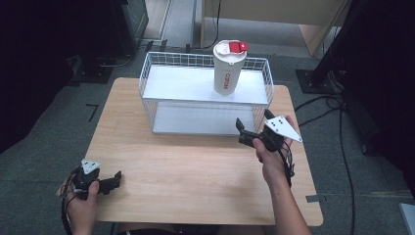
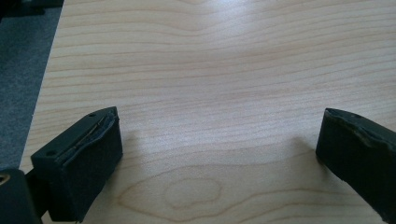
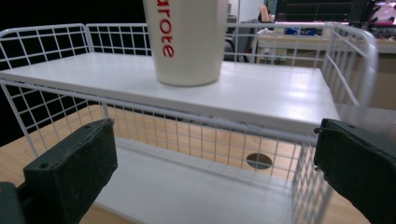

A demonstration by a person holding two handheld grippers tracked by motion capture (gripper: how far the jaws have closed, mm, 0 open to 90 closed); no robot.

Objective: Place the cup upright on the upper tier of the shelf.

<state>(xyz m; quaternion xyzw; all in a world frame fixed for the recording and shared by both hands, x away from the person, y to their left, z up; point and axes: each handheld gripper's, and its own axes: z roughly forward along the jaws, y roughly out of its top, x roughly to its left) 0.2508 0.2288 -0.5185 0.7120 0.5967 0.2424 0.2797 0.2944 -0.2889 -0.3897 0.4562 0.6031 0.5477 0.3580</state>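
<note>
High view shows the right tool (image 1: pixel 252 126) released near the rack (image 1: pixel 147 93) holding the cup (image 1: pixel 228 68); the left tool (image 1: pixel 113 180) rests released on the desk (image 1: pixel 195 171).

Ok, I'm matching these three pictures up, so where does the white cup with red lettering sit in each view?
High view: the cup stands upright on the wire rack's upper shelf, upper centre right.
Left gripper view: not in it; the camera looks down on the wooden table.
Right gripper view: top centre, its lower half.
Shared landmark: the wooden table.
</note>
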